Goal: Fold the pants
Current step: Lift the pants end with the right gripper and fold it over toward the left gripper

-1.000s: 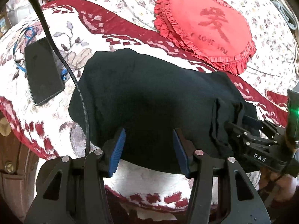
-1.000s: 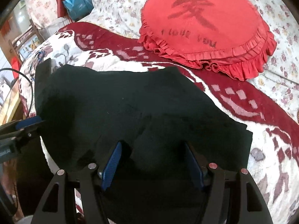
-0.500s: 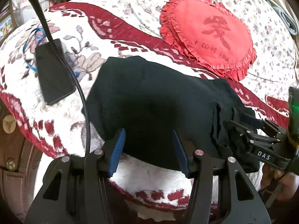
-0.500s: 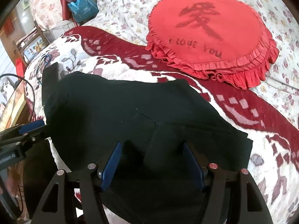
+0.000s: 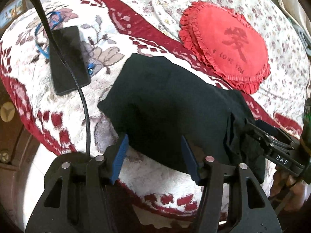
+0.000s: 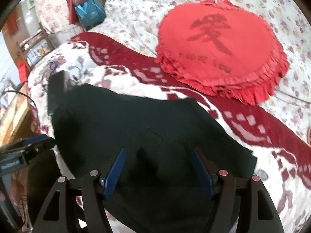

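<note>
My black pants [image 5: 171,106] lie in a folded bundle on the red and white flowered blanket [image 5: 108,44], near the edge of the bed. A red heart pillow [image 5: 227,44] sits just past them, and a black phone [image 5: 68,58] lies off to the left side with a black cable [image 5: 83,101] running over it.

My left gripper [image 5: 153,153] is wide open. Its blue pads sit on both sides of the near edge of the pants, but they are not squeezing anything. My right gripper [image 6: 157,167] is wide open too, with a soft bump of black cloth between its pads. It holds nothing that I can see.

I think the fold is almost done and this is the tidy-up part. To do it well, I should press the bundle flat and keep the edges lined up. The thick bunch on the right side in my left view looks lumpy, so I would smooth that down gently. I should not pinch just the top layer, or it could pull open.

Both my hands are low and close to the bed edge, pointing across the blanket toward the pillow, side by side.
</note>
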